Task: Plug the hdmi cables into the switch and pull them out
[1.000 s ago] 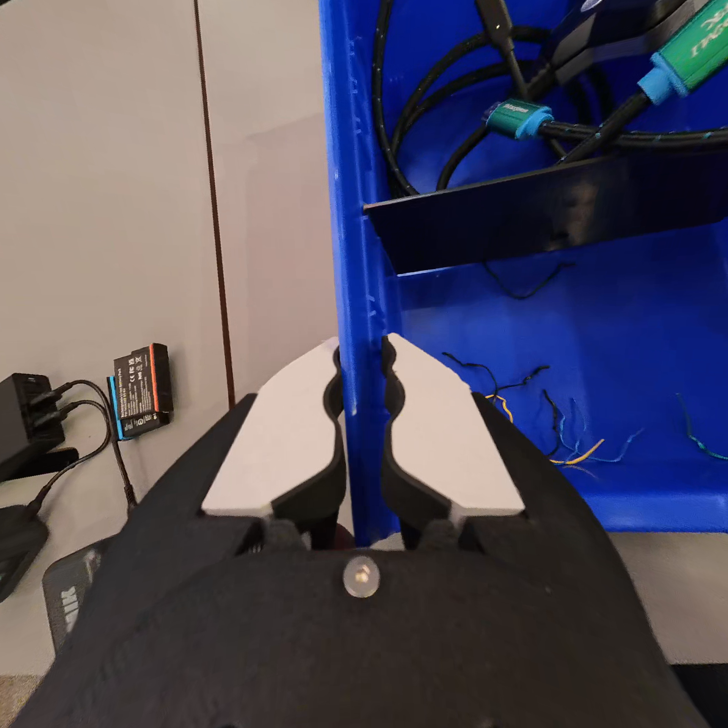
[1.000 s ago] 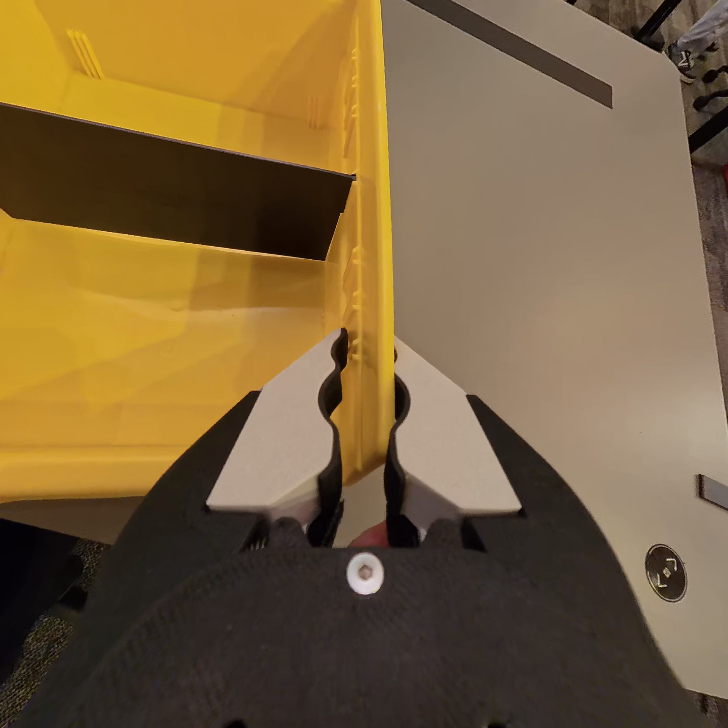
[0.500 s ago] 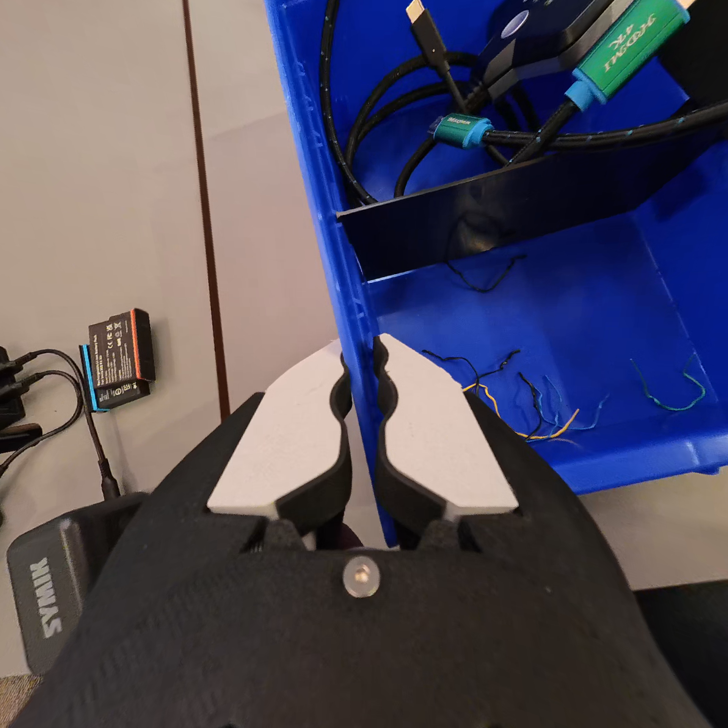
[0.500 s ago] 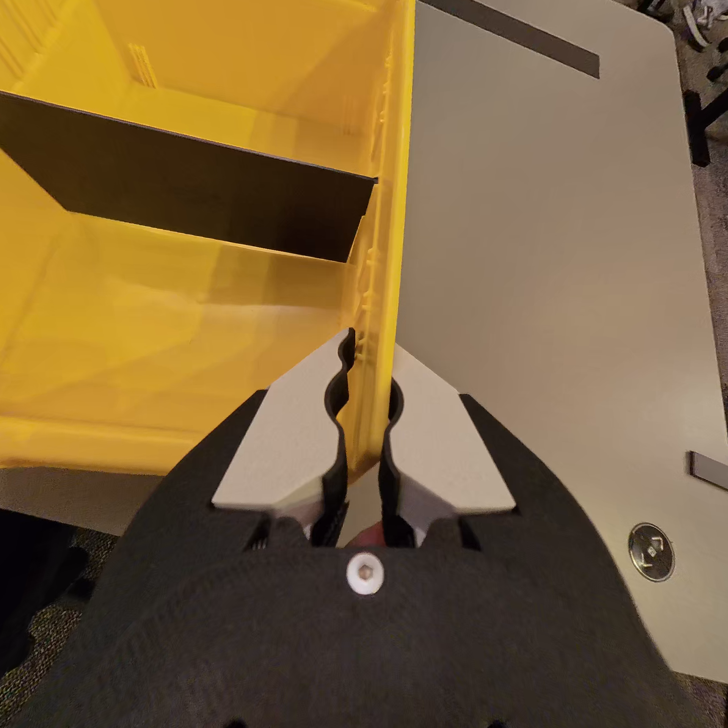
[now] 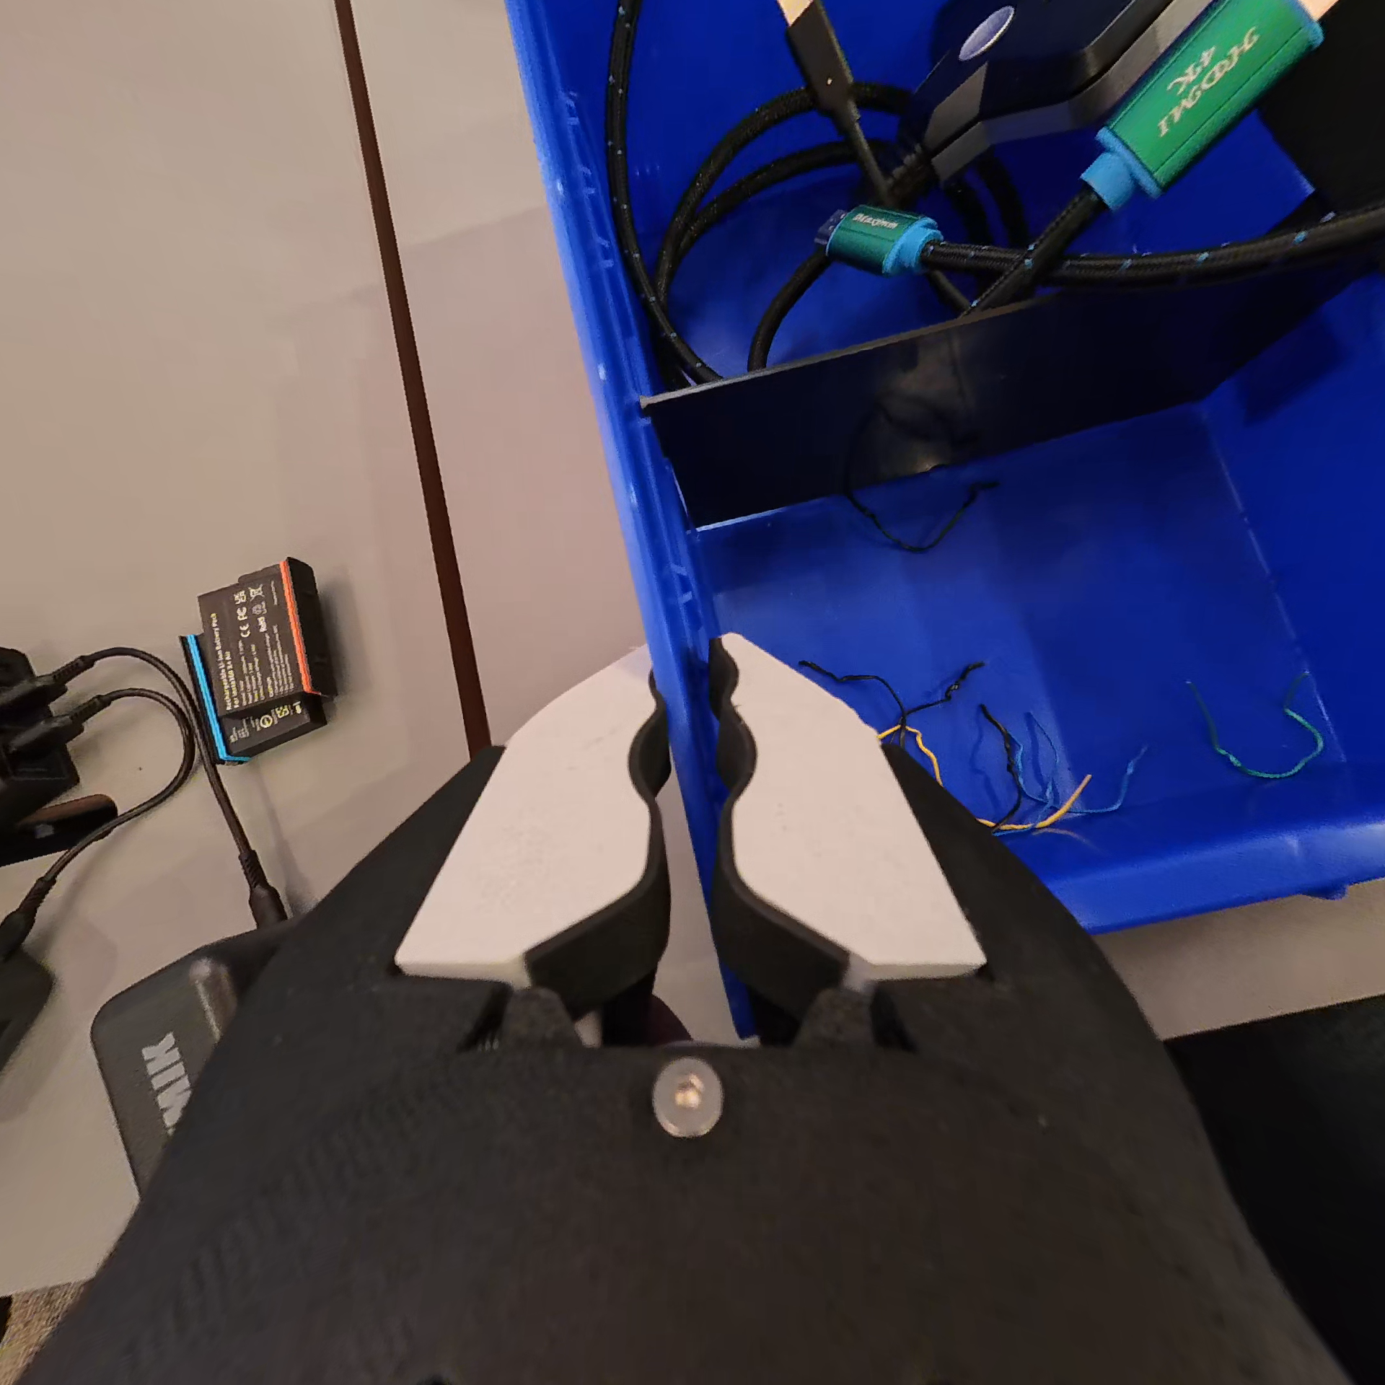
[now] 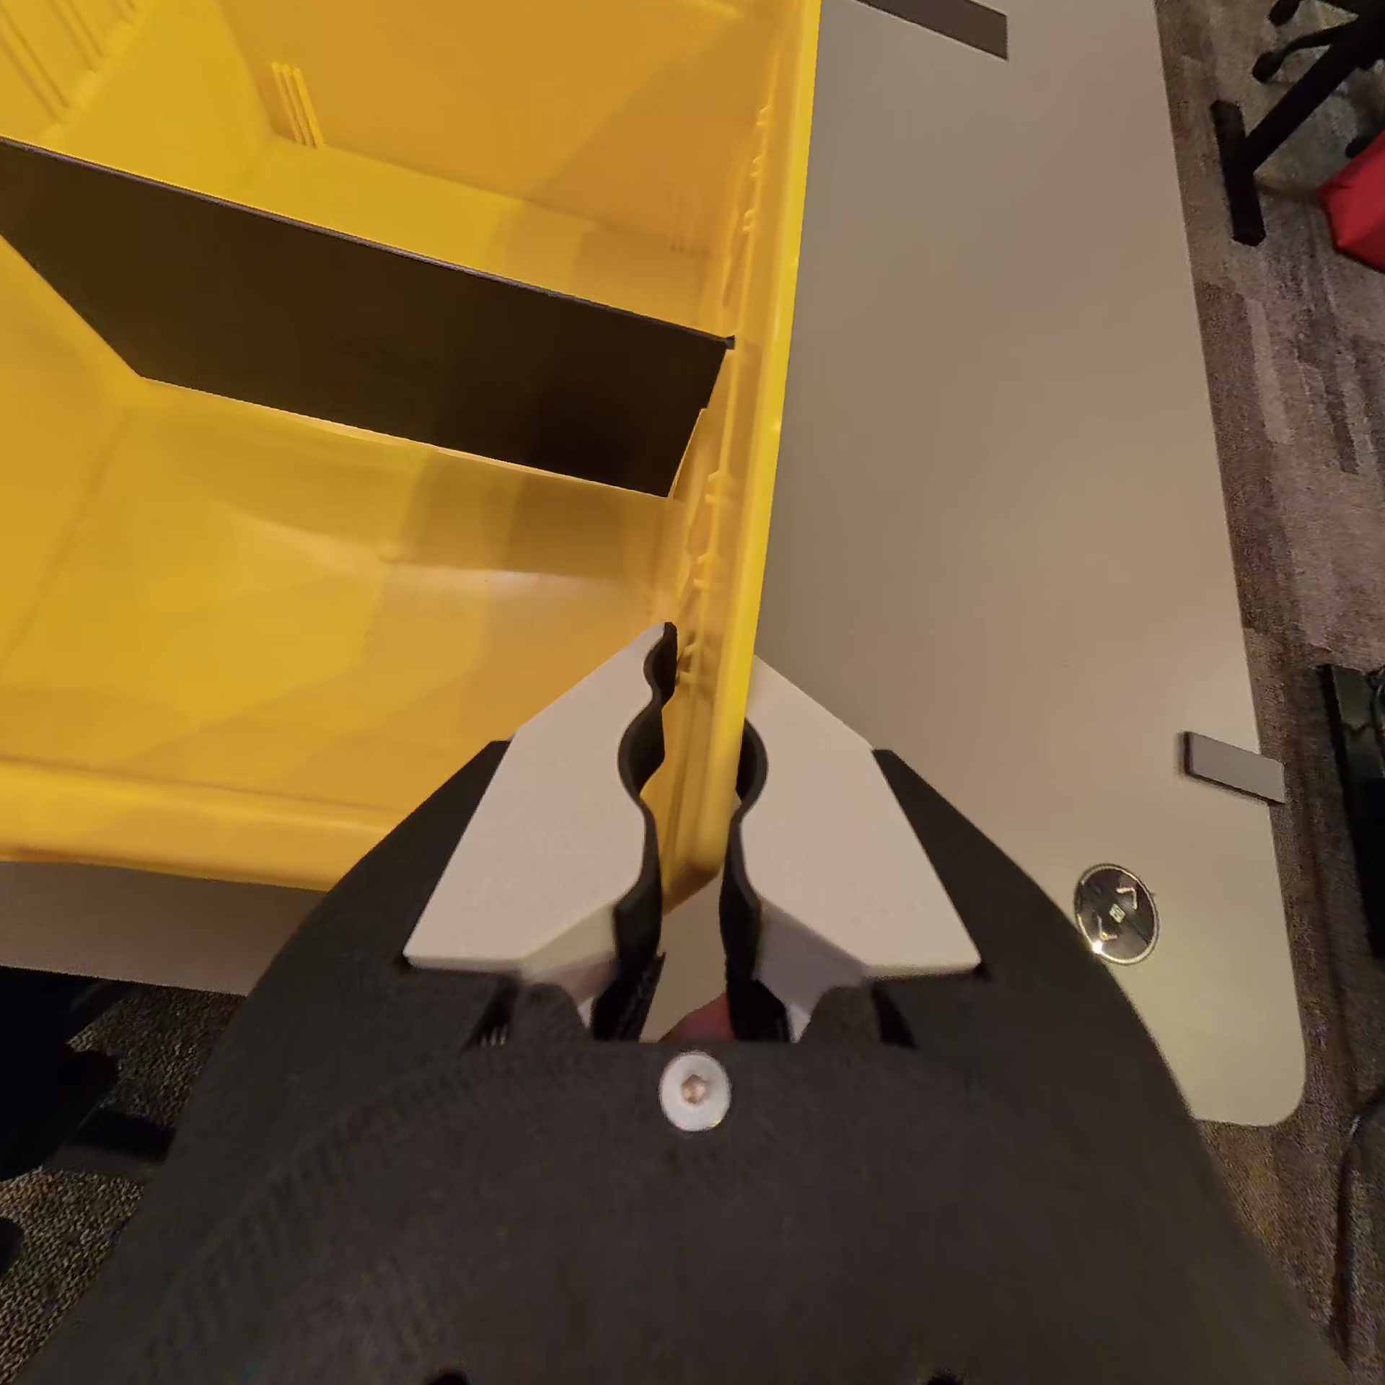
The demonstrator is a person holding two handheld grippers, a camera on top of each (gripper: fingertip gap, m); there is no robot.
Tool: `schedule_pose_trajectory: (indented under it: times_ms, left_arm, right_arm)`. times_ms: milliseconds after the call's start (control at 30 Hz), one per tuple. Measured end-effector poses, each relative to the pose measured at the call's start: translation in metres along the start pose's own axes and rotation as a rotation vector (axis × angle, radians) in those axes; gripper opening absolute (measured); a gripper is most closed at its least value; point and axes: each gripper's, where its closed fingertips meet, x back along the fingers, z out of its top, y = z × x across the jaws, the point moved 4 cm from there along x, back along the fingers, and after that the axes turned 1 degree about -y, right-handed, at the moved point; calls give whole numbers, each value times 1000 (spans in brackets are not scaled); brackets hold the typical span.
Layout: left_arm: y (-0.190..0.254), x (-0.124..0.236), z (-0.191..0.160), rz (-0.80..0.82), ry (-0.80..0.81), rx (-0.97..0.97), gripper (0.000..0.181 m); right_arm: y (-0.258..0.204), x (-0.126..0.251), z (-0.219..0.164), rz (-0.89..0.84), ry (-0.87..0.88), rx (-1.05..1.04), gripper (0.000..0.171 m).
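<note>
My left gripper [image 5: 686,659] is shut on the left wall of a blue bin [image 5: 599,300]. Behind the bin's black divider [image 5: 974,390] lie black braided HDMI cables with green plugs [image 5: 877,236], one large green plug [image 5: 1199,97] and a dark switch box [image 5: 1049,45]. The near compartment holds only loose wire scraps [image 5: 1012,787]. My right gripper [image 6: 712,652] is shut on the right wall of an empty yellow bin [image 6: 779,300] with a black divider [image 6: 375,360].
Left of the blue bin lie two black batteries [image 5: 258,659], a black charger with cables [image 5: 30,719] and a dark grey box [image 5: 165,1049]. The grey table [image 6: 974,450] runs right of the yellow bin, with a round metal disc [image 6: 1115,912] near its corner. Carpet lies beyond. About 85 centimeters separates my left fingertips from my right. About 20 centimeters separates my right fingertips from the round metal disc [image 6: 1115,912].
Both grippers stay clamped on their bin walls. The blue bin has swung in the left view, showing more of its cable compartment. The right view now shows more table edge and carpet.
</note>
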Motion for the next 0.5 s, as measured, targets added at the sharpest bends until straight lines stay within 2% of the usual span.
schedule_pose_trajectory:
  times_ms: [500]
  left_arm:
    - [-9, 1, -3, 21, -15, 7, 8]
  right_arm:
    - [37, 6, -16, -51, -8, -63, 4]
